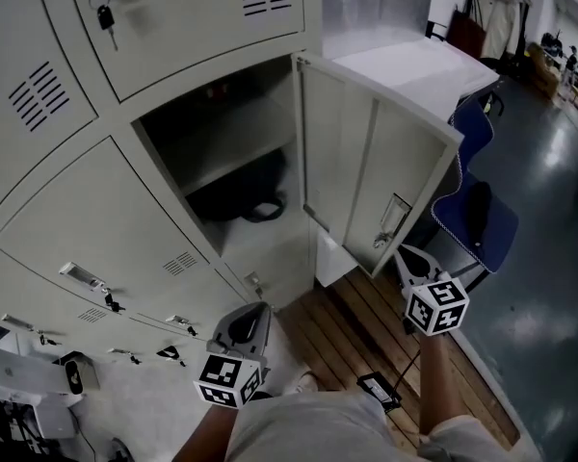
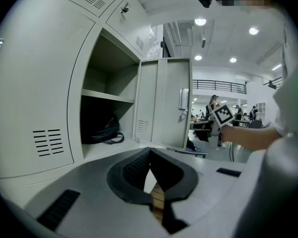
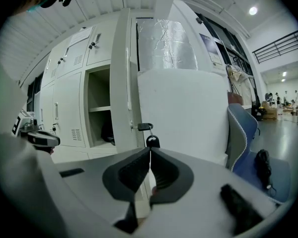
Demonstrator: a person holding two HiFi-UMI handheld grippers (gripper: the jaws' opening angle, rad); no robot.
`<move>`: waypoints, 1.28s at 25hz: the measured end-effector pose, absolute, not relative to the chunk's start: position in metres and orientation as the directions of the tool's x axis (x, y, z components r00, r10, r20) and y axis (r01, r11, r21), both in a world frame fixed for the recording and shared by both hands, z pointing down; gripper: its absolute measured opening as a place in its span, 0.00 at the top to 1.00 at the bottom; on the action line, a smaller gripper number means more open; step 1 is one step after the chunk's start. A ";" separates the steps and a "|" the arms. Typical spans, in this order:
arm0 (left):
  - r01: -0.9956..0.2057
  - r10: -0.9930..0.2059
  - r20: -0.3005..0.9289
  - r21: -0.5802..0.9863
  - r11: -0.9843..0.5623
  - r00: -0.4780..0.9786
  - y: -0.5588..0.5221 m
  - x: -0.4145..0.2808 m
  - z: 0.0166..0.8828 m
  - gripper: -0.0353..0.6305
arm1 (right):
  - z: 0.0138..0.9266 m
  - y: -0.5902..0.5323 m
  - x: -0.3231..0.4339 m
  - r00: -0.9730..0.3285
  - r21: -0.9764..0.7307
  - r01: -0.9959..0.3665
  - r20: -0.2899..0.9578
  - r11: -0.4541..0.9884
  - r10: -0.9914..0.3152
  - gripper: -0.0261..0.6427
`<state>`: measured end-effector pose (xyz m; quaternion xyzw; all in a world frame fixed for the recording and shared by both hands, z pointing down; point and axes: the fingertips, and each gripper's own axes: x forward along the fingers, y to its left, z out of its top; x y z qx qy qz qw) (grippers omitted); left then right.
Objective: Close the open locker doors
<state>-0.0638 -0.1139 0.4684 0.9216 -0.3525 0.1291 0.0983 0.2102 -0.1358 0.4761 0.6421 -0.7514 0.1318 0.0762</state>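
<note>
While the bank of closed lockers (image 1: 96, 219) fills the left of the head view, the left claw (image 1: 249, 320) hangs low before the bottom row, its jaws pressed together on nothing. It is well apart from the open locker door (image 1: 376, 171). In its own view the left claw (image 2: 150, 157) points towards the open compartment, where a black bag (image 2: 102, 133) lies under the shelf (image 2: 109, 96) with its strap close to the front lip. The door (image 2: 164, 103) stands swung out to the right of the compartment, roughly square to the locker front. Open air lies between the door's ribbed inner face and the compartment's left edge.

The right claw (image 1: 409, 261), jaws also together and gripping nothing, sits low by the door's free edge, just beside the latch. Whether it touches the metal cannot be made out. In its own view the right claw (image 3: 150, 152) lies just under a key (image 3: 145, 127) jutting from the door's edge (image 3: 120, 83).

A blue chair (image 1: 477, 210) stands near, to the right of the free edge, and wooden slats (image 1: 366, 335) run beneath the door.
</note>
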 end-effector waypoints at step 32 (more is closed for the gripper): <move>-0.724 -0.676 0.292 0.099 -0.682 0.677 -0.117 -0.136 0.463 0.93 | 0.483 -0.130 0.026 -0.450 -0.127 -0.893 0.301 0.432 -0.841 0.92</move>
